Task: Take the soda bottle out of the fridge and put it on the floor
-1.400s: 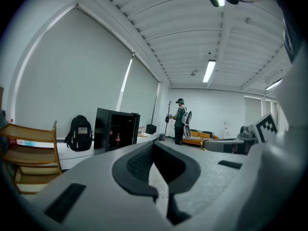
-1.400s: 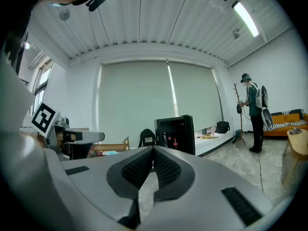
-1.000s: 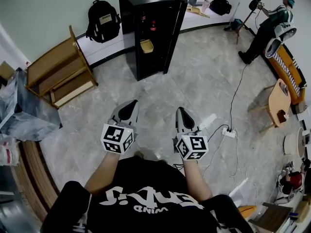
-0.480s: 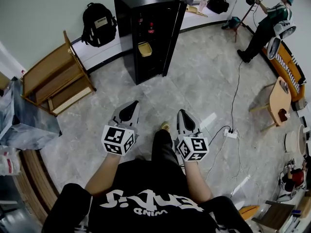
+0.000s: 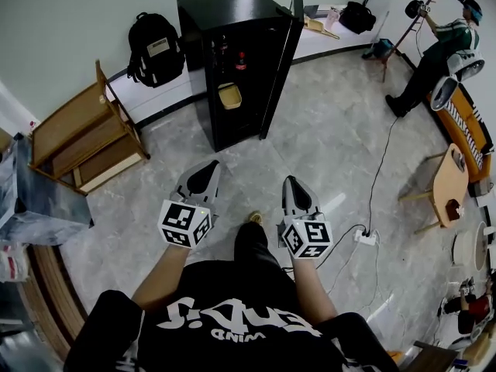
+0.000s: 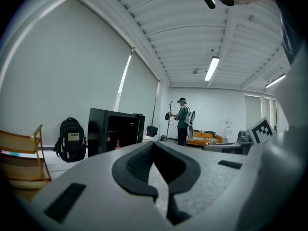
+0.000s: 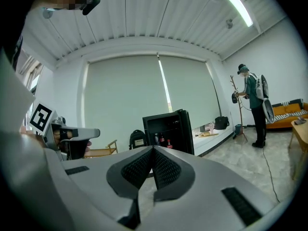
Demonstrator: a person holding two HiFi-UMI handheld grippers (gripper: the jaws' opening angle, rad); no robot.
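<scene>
We stand well apart from the black fridge point(image 5: 208, 18), and its door point(image 5: 284, 49) is open. The soda bottle point(image 5: 241, 60) is inside, on a high shelf. We think it is the one with the red top. Other bottles stand just beside it, and a yellow tub point(image 5: 229, 96) sits on the shelf below.

Our left hand-held gripper point(image 5: 206, 169) is pressed together with nothing in it. Our right hand-held gripper point(image 5: 292, 184) is pressed together too, and it is empty as well. Both point toward the fridge.

What could go wrong? If we reach in with the jaws pressed together, we would poke the bottle and not catch it. It could fall over and knock down the bottles next to it. So one hand-held gripper has to spread first.

The bottle looks round and smooth, so a weak pinch may let it slip and drop onto the floor point(image 5: 325, 130). We could also bump the open door on the way in or out. A cable point(image 5: 378, 157) lies on the floor to our right, and we should not set the bottle on it, or it may tip.
</scene>
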